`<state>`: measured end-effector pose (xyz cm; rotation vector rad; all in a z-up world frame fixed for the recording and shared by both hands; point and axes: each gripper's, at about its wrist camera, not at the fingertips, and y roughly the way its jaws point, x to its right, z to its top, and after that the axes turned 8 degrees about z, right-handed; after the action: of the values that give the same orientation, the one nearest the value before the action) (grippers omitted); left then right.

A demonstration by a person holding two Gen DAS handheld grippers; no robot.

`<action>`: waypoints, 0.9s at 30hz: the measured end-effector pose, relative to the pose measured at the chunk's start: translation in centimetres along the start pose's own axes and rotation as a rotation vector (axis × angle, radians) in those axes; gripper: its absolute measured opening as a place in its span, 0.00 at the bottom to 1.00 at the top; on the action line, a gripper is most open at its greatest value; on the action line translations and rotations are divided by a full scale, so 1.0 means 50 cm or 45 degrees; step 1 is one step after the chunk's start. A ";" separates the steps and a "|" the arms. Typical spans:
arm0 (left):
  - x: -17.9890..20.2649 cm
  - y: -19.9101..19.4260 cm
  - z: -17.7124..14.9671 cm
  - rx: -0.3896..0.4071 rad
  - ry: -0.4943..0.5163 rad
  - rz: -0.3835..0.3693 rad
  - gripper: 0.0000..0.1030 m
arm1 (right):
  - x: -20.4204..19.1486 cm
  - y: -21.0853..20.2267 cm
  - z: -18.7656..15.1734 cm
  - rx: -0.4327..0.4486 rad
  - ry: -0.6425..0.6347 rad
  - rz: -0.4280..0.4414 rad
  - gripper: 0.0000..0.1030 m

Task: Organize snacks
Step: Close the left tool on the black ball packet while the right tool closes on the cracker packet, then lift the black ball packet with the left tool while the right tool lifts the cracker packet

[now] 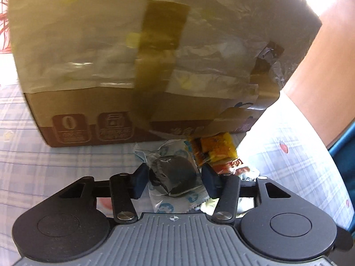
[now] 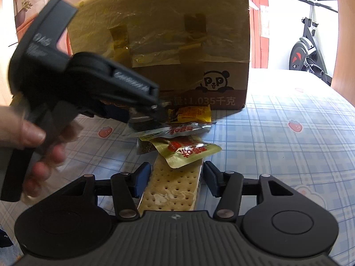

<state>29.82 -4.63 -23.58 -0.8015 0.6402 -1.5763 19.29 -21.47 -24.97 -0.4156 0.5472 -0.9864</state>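
Left hand-held gripper [image 1: 174, 179]: blue pads closed on a clear-wrapped dark round snack [image 1: 175, 178], wrapper printed with small blue figures. The pads press its two sides; the snack sits low at 6 o'clock in the left wrist view.

Just past it, toward 1 o'clock, a yellow-orange packet [image 1: 218, 153] lies against the foot of the cardboard box [image 1: 88, 102]. The box fills the upper view, its face crossed with clear film and brown tape strips.

Right hand-held gripper [image 2: 174, 180]: a long pale cracker pack [image 2: 170, 188], dotted with holes, lies between the pads. The left pad meets its edge; on the right a thin gap seems to show, so I cannot tell whether it is truly clamped.

At 12 o'clock from the cracker pack, a gold sachet with red print [image 2: 188, 153] overlaps its far end. Beyond that, a silver sachet [image 2: 188, 129], then the yellow packet by the box.

A person's hand [image 2: 33, 137] at 9 o'clock holds the left tool's grip.

All rests on a checked blue cloth with strawberry prints [image 2: 288, 144] over the tabletop. Exercise bike [image 2: 308, 33] at 2 o'clock, background.
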 end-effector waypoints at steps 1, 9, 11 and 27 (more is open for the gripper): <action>-0.008 -0.004 -0.003 -0.002 0.011 0.005 0.48 | 0.000 0.000 0.000 0.000 0.000 0.000 0.54; -0.048 -0.039 -0.044 0.028 0.103 0.032 0.48 | -0.004 0.001 0.000 -0.006 -0.013 -0.011 0.54; -0.061 -0.045 -0.054 0.034 0.101 0.025 0.48 | -0.006 0.003 0.001 -0.011 -0.021 -0.017 0.54; -0.087 -0.064 -0.081 0.054 0.105 0.010 0.48 | -0.016 0.006 0.012 -0.127 -0.049 -0.080 0.55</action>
<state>24.94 0.00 -24.17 -0.7049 0.6666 -1.6174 19.50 -20.56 -24.44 -0.5422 0.5530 -1.0122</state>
